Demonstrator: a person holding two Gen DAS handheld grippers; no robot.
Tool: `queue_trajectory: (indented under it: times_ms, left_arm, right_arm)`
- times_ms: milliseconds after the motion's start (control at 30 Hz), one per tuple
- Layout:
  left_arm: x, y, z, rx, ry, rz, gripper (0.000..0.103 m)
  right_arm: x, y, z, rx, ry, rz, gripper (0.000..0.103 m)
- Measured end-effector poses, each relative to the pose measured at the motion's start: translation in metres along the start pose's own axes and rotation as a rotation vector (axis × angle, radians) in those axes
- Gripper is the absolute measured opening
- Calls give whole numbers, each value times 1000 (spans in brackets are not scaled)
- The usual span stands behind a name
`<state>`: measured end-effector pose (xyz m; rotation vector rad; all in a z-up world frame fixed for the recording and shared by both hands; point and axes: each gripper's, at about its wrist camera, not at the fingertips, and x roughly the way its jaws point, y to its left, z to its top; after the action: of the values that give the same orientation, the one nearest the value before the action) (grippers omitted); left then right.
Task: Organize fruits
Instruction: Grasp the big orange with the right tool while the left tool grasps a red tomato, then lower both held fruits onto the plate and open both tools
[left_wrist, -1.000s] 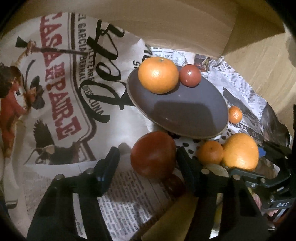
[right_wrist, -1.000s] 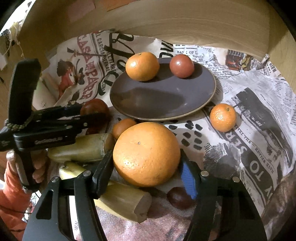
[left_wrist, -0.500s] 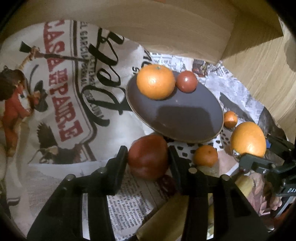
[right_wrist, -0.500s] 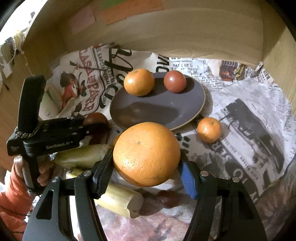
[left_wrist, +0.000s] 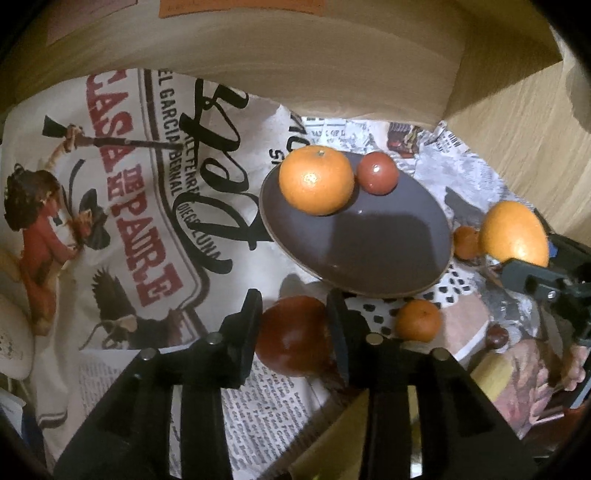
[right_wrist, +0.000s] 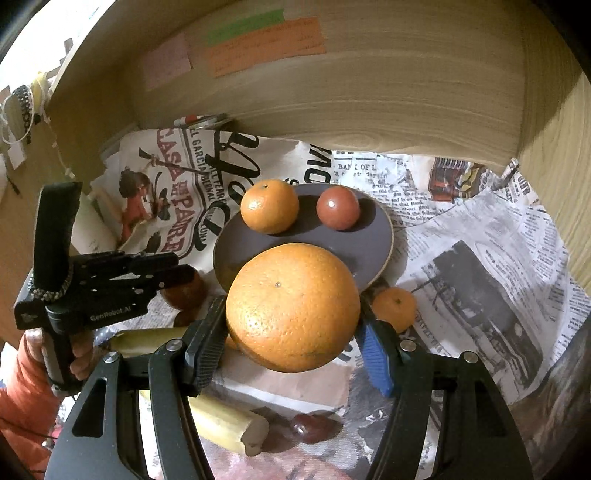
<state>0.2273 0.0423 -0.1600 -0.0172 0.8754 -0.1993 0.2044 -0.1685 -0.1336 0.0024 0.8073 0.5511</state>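
Mid-loading of the plate (right_wrist: 382, 243): right hand-held gripper (right_wrist: 291, 332) clamped on 1 big orange (right_wrist: 292, 306), left hand-held gripper (left_wrist: 295, 325) closing around 1 dark red fruit (left_wrist: 293, 334), lift and placement beside the 2 fruits already plated judged next

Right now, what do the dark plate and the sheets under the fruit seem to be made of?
The plate looks like glazed ceramic: smooth dark grey face with soft reflections and a bare tan rim. It could also be stoneware. The sheets are printed newspaper, matte and creased, with columns of text and pictures.
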Motion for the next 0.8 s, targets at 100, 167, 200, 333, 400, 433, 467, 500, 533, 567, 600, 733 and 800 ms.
queue_trajectory:
  times_ms: [100,167,200,333,400,433,467,500,533,567,600,733,800]
  left_arm:
    - [14,4,-2,-18,49,-34,47]
    - [23,4,-5,-20,74,-35,48]
    - [26,3,-6,-19,85,-35,48]
    - [27,2,-6,-11,86,-22,48]
    - [26,4,-5,-25,89,-31,48]
    - [26,6,-5,-32,88,-35,48]
    - [24,7,-4,-35,85,-32,48]
    - [22,8,-4,-38,78,-28,48]
    - [19,10,-3,-40,71,-30,48]
    - [17,10,-2,-42,66,-32,48]
    - [14,10,0,-43,59,-35,48]
    - [0,6,14,-35,15,-46,48]
    - [-3,2,20,-24,-5,-48,48]
  right_arm:
    - [1,-2,1,-2,2,-4,62]
    - [1,-3,3,-6,3,-8,62]
    - [1,-4,4,-8,4,-10,62]
    - [2,-7,10,-16,0,-15,62]
    - [4,-10,14,-13,2,-12,62]
    - [5,-11,15,-12,3,-10,62]
    - [7,-12,17,-10,6,-9,62]
    - [8,-13,18,-11,7,-10,62]
    - [9,-14,19,-13,9,-11,62]
    - [10,-15,21,-15,12,-12,62]
    - [12,-16,23,-17,14,-12,62]
    - [19,-20,31,-25,22,-15,62]
    - [23,-21,36,-32,23,-21,62]
